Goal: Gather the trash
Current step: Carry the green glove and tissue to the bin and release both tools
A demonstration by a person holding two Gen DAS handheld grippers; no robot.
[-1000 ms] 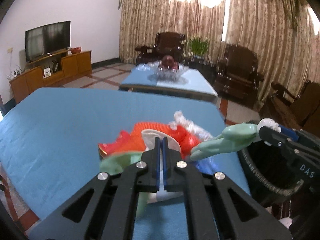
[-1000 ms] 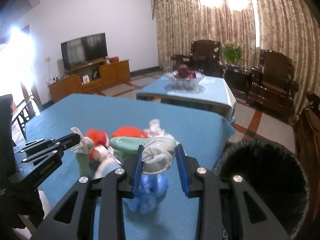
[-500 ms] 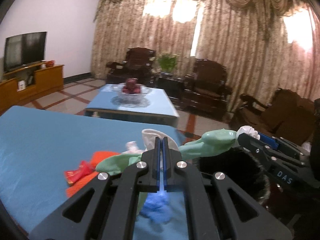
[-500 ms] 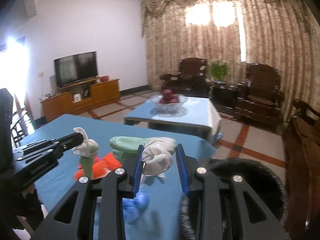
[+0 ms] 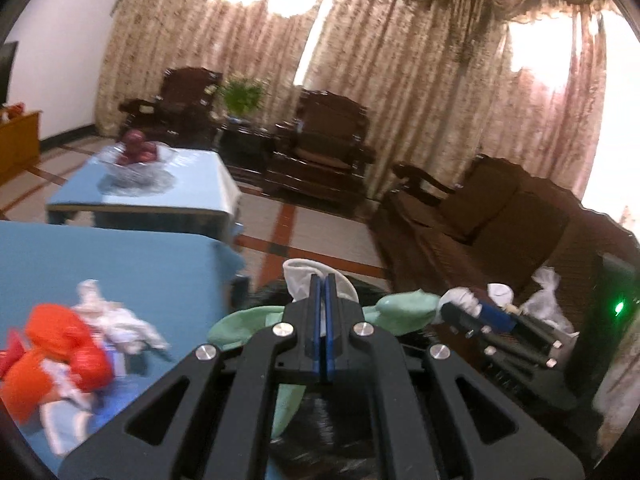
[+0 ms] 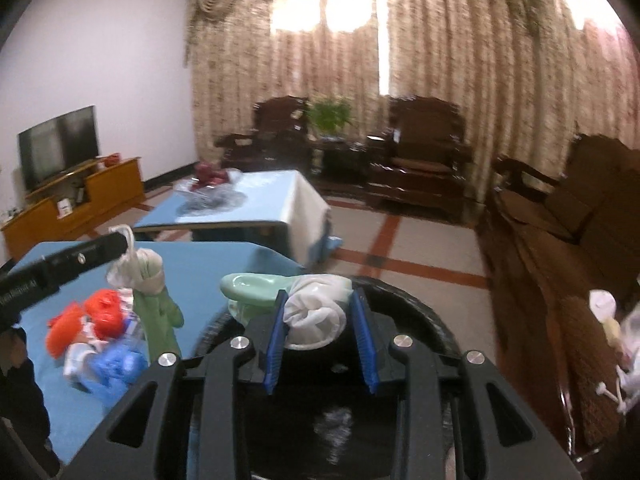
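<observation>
I'm carrying a pale green and white plastic bag (image 6: 280, 292) strung between my grippers, its long axis running from one to the other above the black bin (image 6: 404, 300). Right gripper (image 6: 320, 320) is pinching the white knot; left gripper (image 5: 325, 300) is clamping the far end tight.

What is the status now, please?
Left hand-held gripper shut on pale green rubber glove. Right hand-held gripper shut on its white cuff, above black round bin. Nothing in the way.
</observation>
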